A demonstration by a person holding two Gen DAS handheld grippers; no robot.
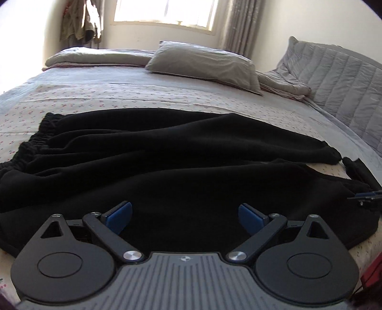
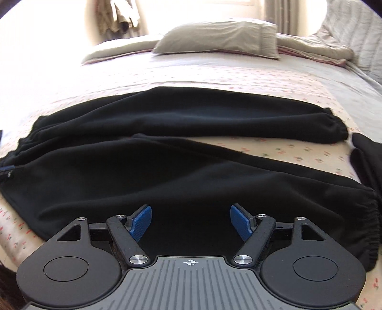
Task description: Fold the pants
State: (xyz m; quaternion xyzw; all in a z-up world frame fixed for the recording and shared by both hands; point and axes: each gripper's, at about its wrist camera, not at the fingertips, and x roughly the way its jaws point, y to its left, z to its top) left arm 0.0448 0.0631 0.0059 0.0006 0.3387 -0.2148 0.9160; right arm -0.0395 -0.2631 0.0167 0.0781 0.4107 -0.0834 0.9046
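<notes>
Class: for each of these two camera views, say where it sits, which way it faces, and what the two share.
Left wrist: sits behind the open left tongs, low over the pants toward their waistband, facing the pillow and window.
Right wrist: sits behind the open right tongs, nearer the cuffs, facing the same way.
Shared: pants, pillow, bed.

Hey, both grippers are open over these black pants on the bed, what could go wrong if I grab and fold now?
1. The black pants lie wrinkled with the legs spread apart, so folding now may trap creases or leave the legs misaligned.
2. The open right gripper and left gripper sit over thick fabric; closing could pinch only the top layer, or catch the floral bedsheet beneath.
3. Another dark garment lies near the cuffs and might get dragged along.
</notes>
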